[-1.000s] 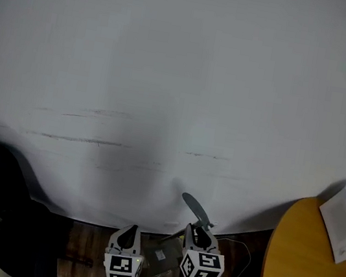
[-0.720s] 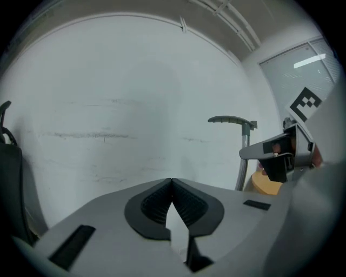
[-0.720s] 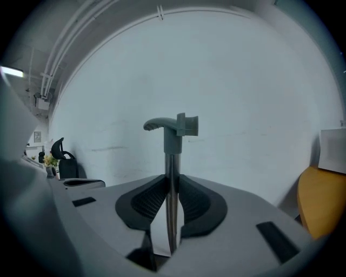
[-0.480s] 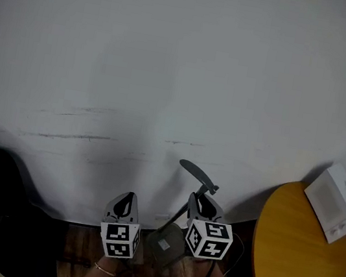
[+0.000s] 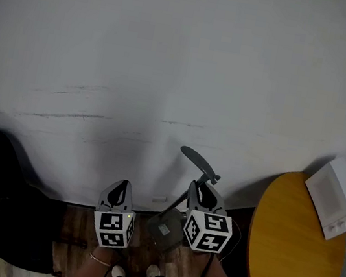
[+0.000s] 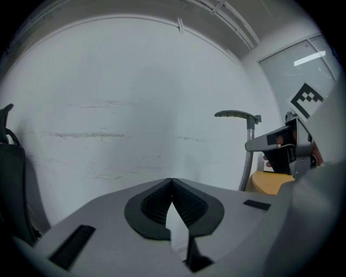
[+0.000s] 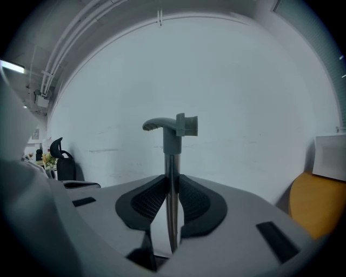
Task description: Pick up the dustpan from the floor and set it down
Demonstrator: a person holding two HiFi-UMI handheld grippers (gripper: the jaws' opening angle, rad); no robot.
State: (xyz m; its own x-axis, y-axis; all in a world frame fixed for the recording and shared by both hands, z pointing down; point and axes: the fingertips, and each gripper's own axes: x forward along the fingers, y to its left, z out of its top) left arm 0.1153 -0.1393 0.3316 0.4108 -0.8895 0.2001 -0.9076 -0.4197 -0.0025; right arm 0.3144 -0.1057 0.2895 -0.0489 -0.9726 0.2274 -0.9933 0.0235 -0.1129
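While right gripper (image 7: pixel 172 185) clamps dustpan (image 7: pixel 178 127) | wall (image 5: pixel 171 68) ahead | round table (image 5: pixel 293 243) right

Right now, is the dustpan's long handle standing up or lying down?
Standing up: the dustpan handle rises straight from the right gripper clamped on it.

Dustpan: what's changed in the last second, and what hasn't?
The right gripper has raised the dustpan higher against the wall; the left gripper rose beside it. Unchanged: right jaws clamped on it, left jaws shut and empty.
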